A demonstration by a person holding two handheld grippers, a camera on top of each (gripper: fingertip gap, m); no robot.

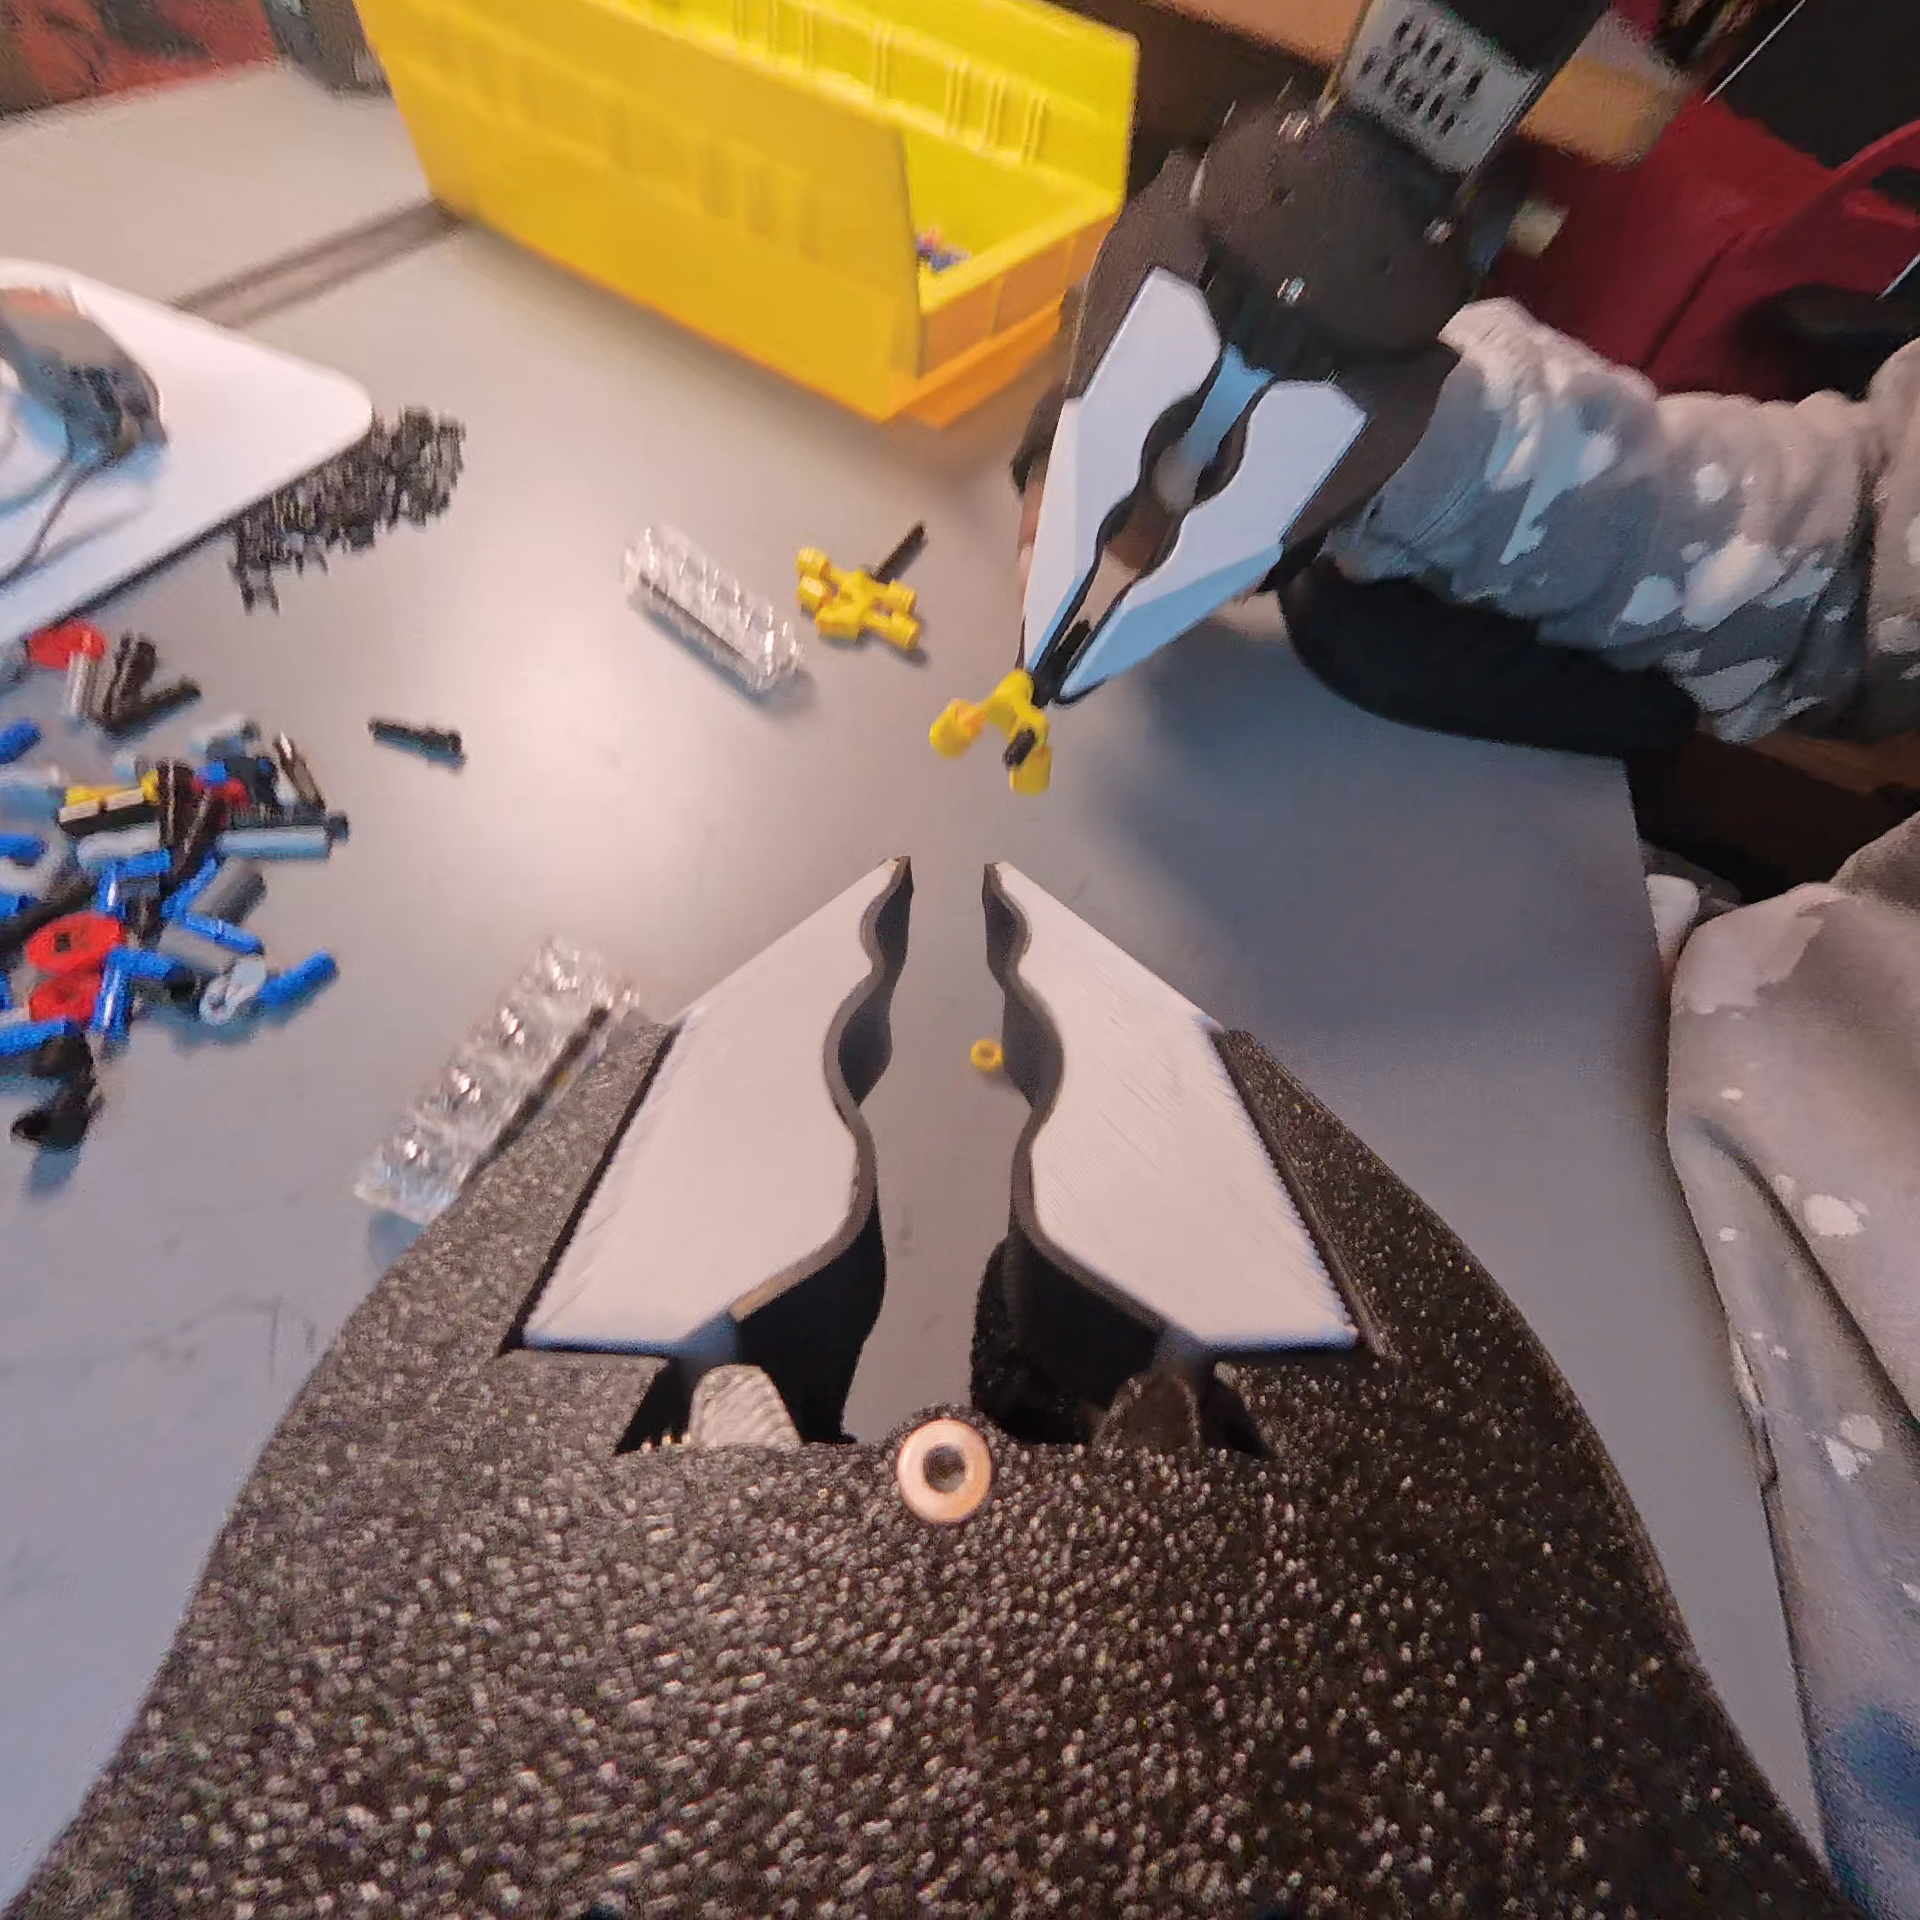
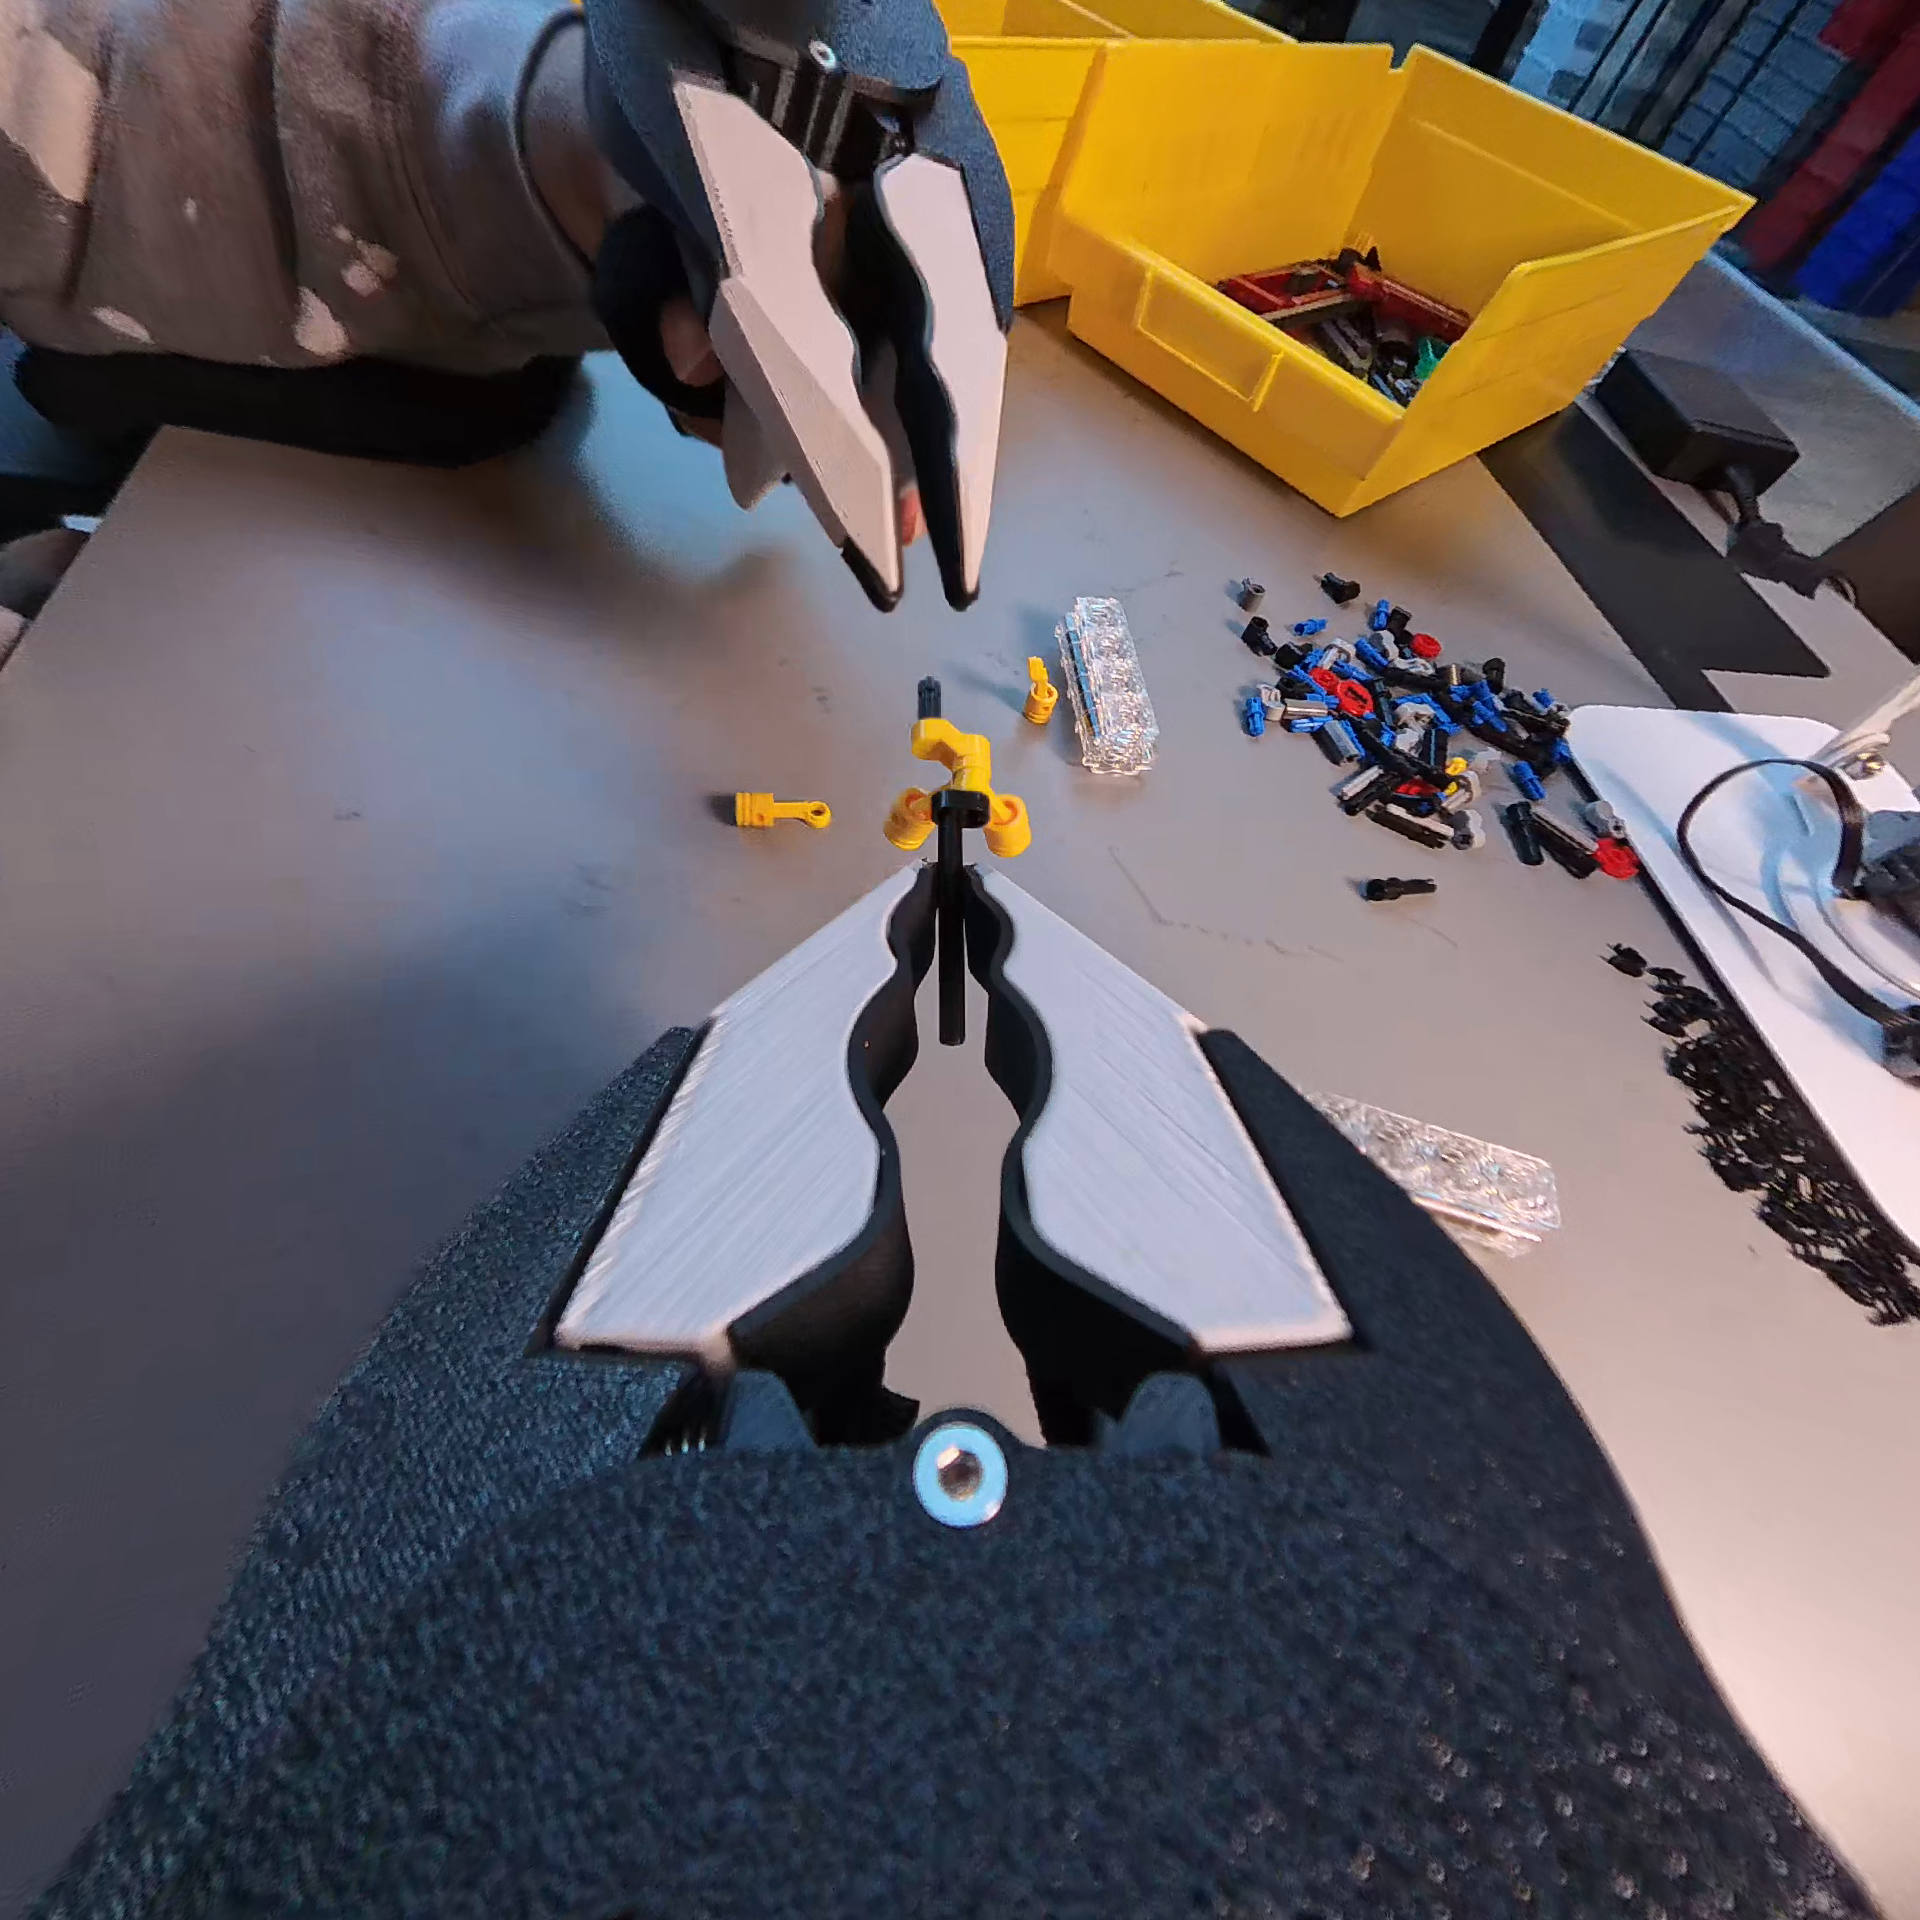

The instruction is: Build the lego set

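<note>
My right gripper (image 2: 948, 873) is shut on a thin black axle (image 2: 951, 966) that carries a small yellow connector assembly (image 2: 958, 816) at its far end, held just above the grey table. The left wrist view shows this gripper (image 1: 1044, 691) tilted down with the yellow assembly (image 1: 992, 732) at its tips. My left gripper (image 1: 948, 871) is open a little and empty. It faces the held assembly from a short distance and shows in the right wrist view (image 2: 920, 601) beyond the assembly.
On the table (image 2: 416, 831) lie a yellow piston piece (image 2: 779, 810), a small yellow piece (image 2: 1039, 691), two clear bricks (image 2: 1107, 686) (image 2: 1444, 1174), a second yellow assembly (image 1: 857, 603), a pile of loose pieces (image 2: 1403, 727) and black pins (image 2: 1766, 1122). Yellow bins (image 2: 1195, 343) stand behind; a white board (image 2: 1714, 810) is at the right. The tips of one gripper are about 7 cm away from the tips of the other.
</note>
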